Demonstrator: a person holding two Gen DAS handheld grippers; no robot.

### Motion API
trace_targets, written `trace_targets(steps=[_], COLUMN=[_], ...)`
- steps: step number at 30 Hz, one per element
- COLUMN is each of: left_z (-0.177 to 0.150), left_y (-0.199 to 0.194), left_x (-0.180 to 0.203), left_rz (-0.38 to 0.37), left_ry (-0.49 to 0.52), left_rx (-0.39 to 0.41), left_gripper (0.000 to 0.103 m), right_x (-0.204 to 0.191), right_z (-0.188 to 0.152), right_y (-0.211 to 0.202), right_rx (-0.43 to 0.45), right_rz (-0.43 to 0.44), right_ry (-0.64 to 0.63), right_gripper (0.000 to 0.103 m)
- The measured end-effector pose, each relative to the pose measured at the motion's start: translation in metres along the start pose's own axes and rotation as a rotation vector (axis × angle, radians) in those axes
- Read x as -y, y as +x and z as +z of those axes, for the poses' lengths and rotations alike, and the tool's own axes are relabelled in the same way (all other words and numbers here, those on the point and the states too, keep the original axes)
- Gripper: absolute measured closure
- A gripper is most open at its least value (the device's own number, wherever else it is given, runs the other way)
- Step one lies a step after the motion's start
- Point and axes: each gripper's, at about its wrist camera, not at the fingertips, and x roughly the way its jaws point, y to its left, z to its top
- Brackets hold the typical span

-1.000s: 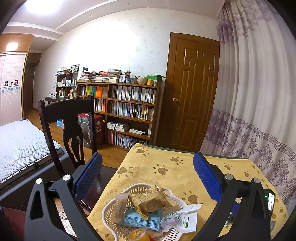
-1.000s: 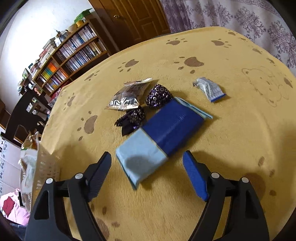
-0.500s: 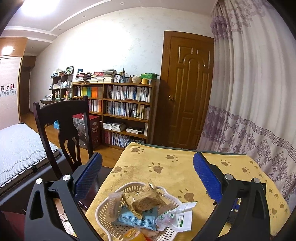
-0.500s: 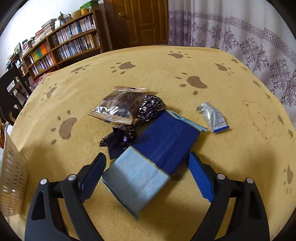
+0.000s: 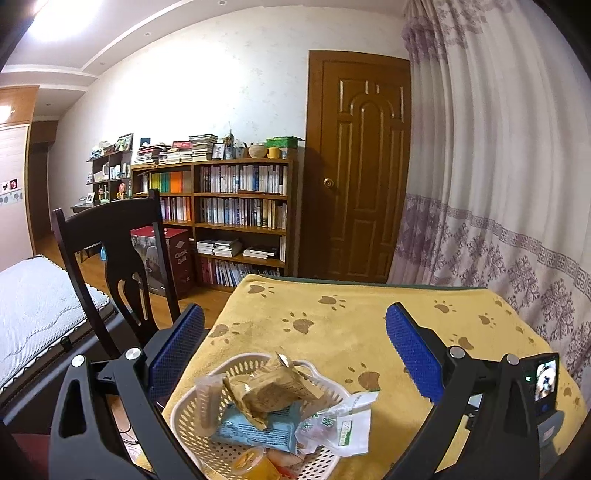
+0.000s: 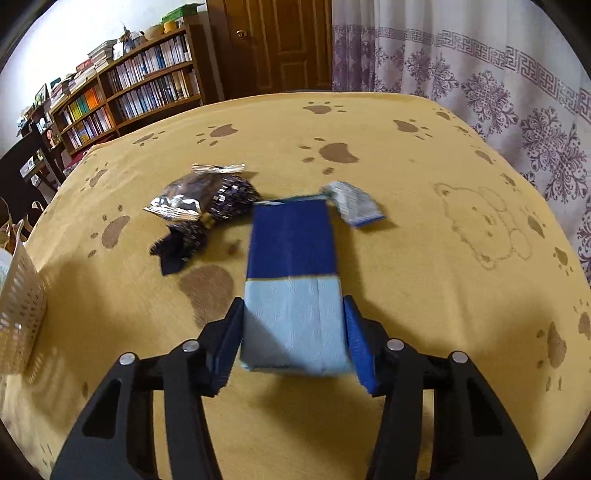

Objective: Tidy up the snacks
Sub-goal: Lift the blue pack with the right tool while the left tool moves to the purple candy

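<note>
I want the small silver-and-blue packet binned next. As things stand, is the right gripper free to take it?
Probably not yet. The right gripper is shut on the blue pack, whose far end reaches the small silver-and-blue packet. That pack must be dropped first; otherwise the cloth around the packet looks clear.

a white wall runs behind a long wooden bookshelf packed with books, more books and small pots stacked on top. beside it stands a brown panelled door. a pale curtain with purple patterns hangs on the right. a dark wooden chair stands by a mattress on the wooden floor. a ceiling light glows at the upper left.
</note>
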Motion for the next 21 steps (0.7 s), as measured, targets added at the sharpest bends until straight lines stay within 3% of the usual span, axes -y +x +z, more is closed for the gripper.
trace_targets(steps=[8, 10, 12, 18, 21], left_z=[-0.006, -0.007, -0.008, -0.014, -0.015], left_y=[0.004, 0.005, 0.005, 0.007, 0.007], left_x=[0.015, 0.021, 0.025, 0.037, 0.042], left_rz=[-0.020, -0.027, -0.036, -0.064, -0.074], left_ry=[0.040, 0.054, 0.065, 0.090, 0.101], left_rx=[-0.017, -0.019, -0.020, -0.033, -0.038], left_gripper=[0.003, 0.003, 0.003, 0.003, 0.003], right_x=[0.023, 0.024, 0.024, 0.012, 0.010], right_z=[-0.009, -0.009, -0.006, 0.015, 0.018], right_y=[-0.009, -0.010, -0.010, 0.006, 0.015], right_rx=[0.002, 0.003, 0.012, 0.021, 0.009], right_rz=[0.029, 0.038, 0.039, 0.009, -0.035], right_ry=[-0.018, -0.014, 0.003, -0.022, -0.036], right_gripper=[0.049, 0.045, 0.032, 0.032, 0.041])
